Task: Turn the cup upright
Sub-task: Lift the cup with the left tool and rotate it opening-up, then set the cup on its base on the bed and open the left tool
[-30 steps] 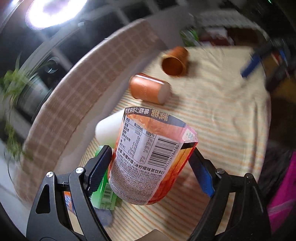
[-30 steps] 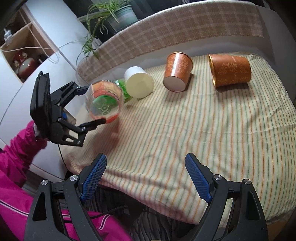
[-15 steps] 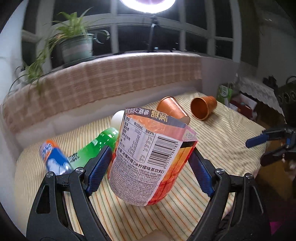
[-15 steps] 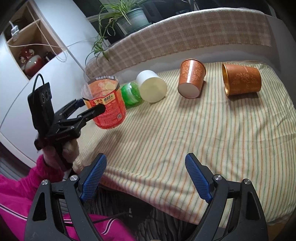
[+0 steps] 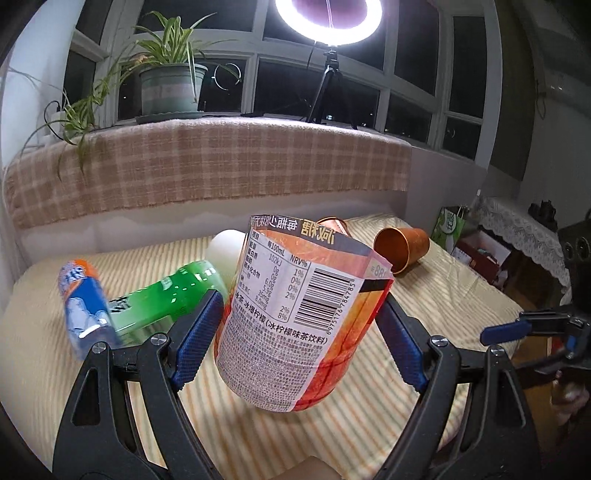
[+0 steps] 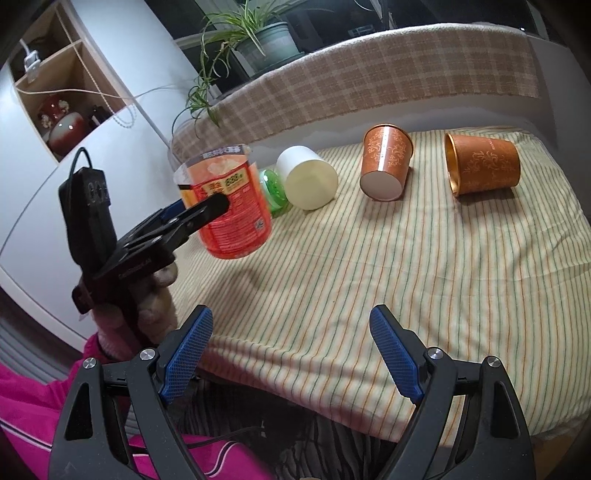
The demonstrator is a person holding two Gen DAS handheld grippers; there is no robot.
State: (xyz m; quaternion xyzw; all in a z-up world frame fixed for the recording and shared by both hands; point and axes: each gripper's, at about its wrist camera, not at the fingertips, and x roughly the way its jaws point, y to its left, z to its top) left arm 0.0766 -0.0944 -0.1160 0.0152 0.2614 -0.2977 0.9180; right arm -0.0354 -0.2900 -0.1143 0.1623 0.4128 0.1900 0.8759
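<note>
Orange-red labelled clear plastic cup (image 5: 295, 325), green bottle (image 5: 162, 302), blue-and-orange bottle (image 5: 83, 299), cream-white cup (image 6: 308, 177), two copper-orange patterned cups (image 6: 386, 162) (image 6: 482, 164), cream green-and-orange striped cloth (image 6: 388, 266), beige plaid cover (image 5: 207, 162), blue gripper pads (image 6: 186, 349).

the left wrist view sits just behind the left gripper (image 5: 299, 332), low over the striped cloth (image 5: 424, 317), and faces level toward the window wall with the ring light (image 5: 328, 22) and potted plant (image 5: 170, 88). the orange-labelled cup (image 5: 295, 317) fills its centre, very near. the right wrist view sits behind the right gripper (image 6: 291, 354) at the cloth's near edge, higher up, tilted down across the cloth (image 6: 369, 266) toward the same wall. both views share the cup (image 6: 229, 206), the green bottle (image 5: 166, 299), the white cup (image 6: 308, 177), an orange cup (image 5: 400, 249) on its side and the plaid ledge cover (image 5: 207, 162). each view also catches the other gripper.
</note>
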